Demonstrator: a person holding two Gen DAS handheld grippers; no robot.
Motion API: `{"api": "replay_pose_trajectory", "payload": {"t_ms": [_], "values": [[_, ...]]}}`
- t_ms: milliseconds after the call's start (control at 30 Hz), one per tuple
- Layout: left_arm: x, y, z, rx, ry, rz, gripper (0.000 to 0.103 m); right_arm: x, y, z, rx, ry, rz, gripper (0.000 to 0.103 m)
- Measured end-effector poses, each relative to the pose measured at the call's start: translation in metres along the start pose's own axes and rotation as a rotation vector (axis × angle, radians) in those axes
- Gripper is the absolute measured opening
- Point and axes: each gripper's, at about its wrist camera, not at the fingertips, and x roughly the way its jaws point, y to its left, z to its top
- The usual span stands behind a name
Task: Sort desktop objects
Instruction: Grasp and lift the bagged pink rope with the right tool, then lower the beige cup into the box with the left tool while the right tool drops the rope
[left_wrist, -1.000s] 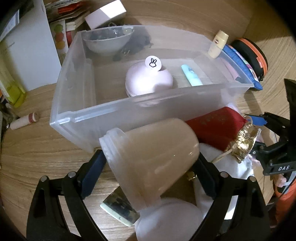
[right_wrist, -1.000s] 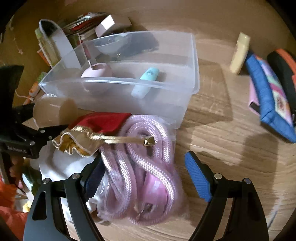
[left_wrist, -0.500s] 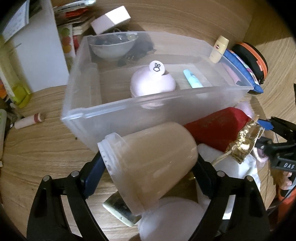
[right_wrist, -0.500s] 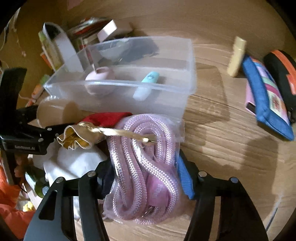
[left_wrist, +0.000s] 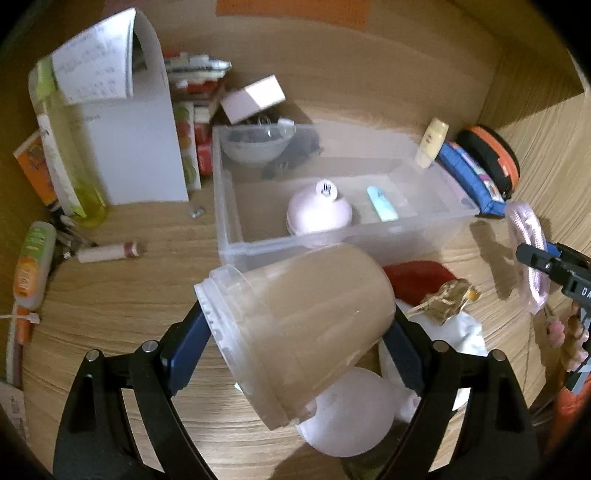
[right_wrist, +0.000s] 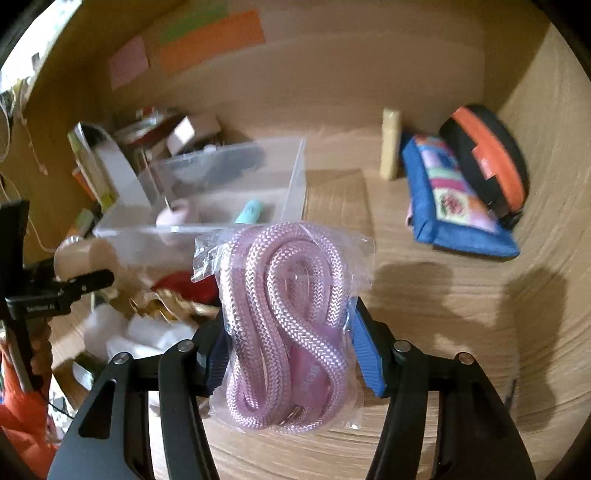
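Note:
My left gripper (left_wrist: 295, 343) is shut on a translucent beige plastic jar (left_wrist: 295, 325), held tilted above the desk in front of the clear plastic bin (left_wrist: 424, 229). The bin holds a pink round gadget (left_wrist: 317, 214), a mint tube (left_wrist: 382, 204) and a clear bowl (left_wrist: 255, 146). My right gripper (right_wrist: 288, 350) is shut on a bagged pink rope (right_wrist: 284, 317), lifted off the desk to the right of the bin (right_wrist: 295, 177). The rope also shows in the left wrist view (left_wrist: 524, 240).
A red pouch (left_wrist: 417, 273), gold ribbon (left_wrist: 447, 299), white cloth (left_wrist: 461, 332) and white ball (left_wrist: 351, 410) lie under the jar. A blue pouch (right_wrist: 454, 199), orange-black case (right_wrist: 487, 155) and cream bottle (right_wrist: 389, 144) sit at right. Papers (left_wrist: 125, 122), bottles and tubes crowd the left.
My right gripper closed on the bagged pink rope and lifted it off the desk. My left gripper rose and pulled back with the jar, so the bin looks farther away.

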Motion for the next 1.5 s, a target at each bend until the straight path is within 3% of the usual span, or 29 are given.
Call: {"api": "replay_pose_trajectory", "payload": {"t_ms": [333, 567, 1033, 1333, 1500], "values": [[-0.036, 0.005, 0.031, 0.020, -0.119, 0.010, 0.088, -0.031, 0.014, 0.028, 0.004, -0.136, 0.025, 0.055], [-0.040, 0.012, 0.063, 0.024, -0.164, 0.029, 0.088, -0.030, 0.021, 0.050, -0.015, -0.170, 0.037, 0.055], [0.021, 0.009, 0.097, 0.028, -0.087, 0.057, 0.088, 0.034, 0.037, 0.094, -0.024, -0.126, 0.063, 0.055], [0.066, 0.007, 0.109, 0.024, -0.025, 0.098, 0.088, 0.075, 0.045, 0.102, -0.045, -0.080, -0.014, 0.055], [0.076, -0.002, 0.108, 0.064, -0.038, 0.147, 0.088, 0.098, 0.048, 0.102, -0.053, -0.046, -0.034, 0.055]]}}
